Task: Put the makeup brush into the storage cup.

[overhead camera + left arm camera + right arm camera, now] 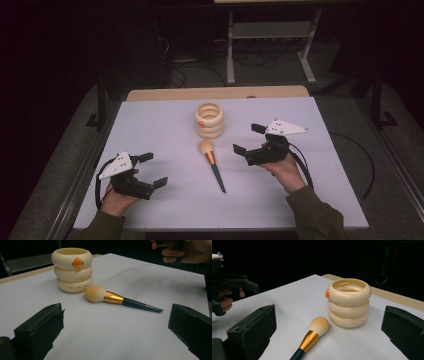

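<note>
Makeup brush (212, 164) lies flat on the white table (150, 130), at the centre of the high view, bristle head toward the top of the frame, dark handle tip pointing to the lower right. Gold ferrule sits between the cream bristles and the handle. Bristle head lies just below the cream ringed holder (209, 120) and close to it; whether they touch cannot be told. Holder stands upright, three stacked rings, open top, small orange mark on the upper ring.

Left gripper (153, 170) sits at the lower left of the high view, held in a hand, jaws spread wide, nothing between them, well apart from the brush. Right gripper (249, 138) sits right of centre, also held in a hand, jaws wide apart and empty, near the brush but clear of it.

Left gripper view: brush (120, 299) at centre, holder (72, 269) at upper left. Right gripper view: brush (313, 336) at lower centre, holder (349, 302) right of centre.
</note>
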